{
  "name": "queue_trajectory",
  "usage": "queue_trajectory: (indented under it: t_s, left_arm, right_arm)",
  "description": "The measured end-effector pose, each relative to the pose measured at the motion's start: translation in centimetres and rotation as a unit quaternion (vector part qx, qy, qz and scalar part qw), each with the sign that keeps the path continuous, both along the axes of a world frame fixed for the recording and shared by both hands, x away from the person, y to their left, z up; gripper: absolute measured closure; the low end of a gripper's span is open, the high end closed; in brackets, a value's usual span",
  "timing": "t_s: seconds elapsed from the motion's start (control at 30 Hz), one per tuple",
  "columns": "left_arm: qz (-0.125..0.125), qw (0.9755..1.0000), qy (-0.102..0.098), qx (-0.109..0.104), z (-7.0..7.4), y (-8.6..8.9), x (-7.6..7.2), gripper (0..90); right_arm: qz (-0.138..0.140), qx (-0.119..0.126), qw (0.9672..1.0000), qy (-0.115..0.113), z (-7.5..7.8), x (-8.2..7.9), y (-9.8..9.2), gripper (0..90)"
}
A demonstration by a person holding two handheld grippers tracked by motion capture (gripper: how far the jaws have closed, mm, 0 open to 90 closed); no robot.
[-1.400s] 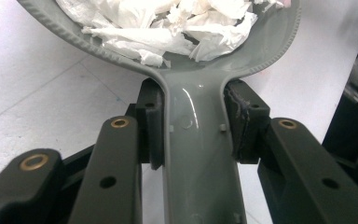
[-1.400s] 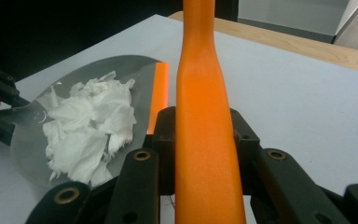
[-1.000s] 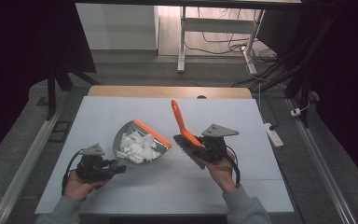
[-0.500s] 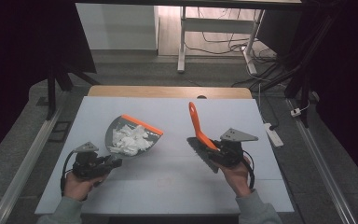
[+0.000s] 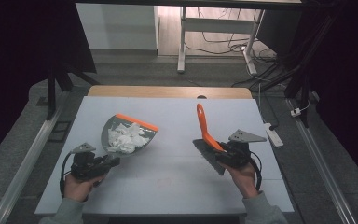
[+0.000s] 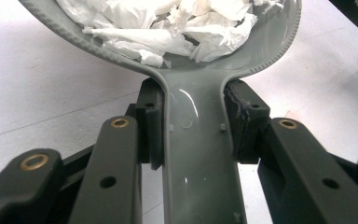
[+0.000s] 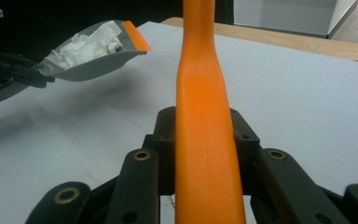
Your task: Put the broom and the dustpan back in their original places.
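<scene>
Brush [image 7: 204, 121] bristles and dustpan [image 6: 186, 70] front cropped.

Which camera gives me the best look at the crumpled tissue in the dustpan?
The left gripper view: the white tissue lies close up in the grey dustpan, creases plain. The high view shows the whole pile from above, but small. The right gripper view shows it farther off, from the side, partly behind the pan's wall.
</scene>
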State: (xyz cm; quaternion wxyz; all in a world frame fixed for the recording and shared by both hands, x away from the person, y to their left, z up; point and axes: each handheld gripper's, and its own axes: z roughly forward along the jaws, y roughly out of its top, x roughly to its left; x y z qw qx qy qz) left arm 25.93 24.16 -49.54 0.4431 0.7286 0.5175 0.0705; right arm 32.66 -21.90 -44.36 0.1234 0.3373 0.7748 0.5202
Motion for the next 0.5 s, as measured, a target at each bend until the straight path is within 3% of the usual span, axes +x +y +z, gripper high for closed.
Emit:
queue_trajectory:
  t_s: [0.27, 0.5]
  left_arm:
    - [0.036, 0.9993, 0.006, -0.003, -0.44, 0.08, -0.35, 61.5]
    - [0.065, 0.9977, 0.018, 0.006, -0.96, -0.16, -0.28, 61.5]
  right_arm:
    - [-0.009, 0.005, 0.9994, 0.033, -0.88, 0.52, -0.35, 69.6]
    - [-0.009, 0.005, 0.9992, 0.039, -0.95, 0.44, -0.57, 69.6]
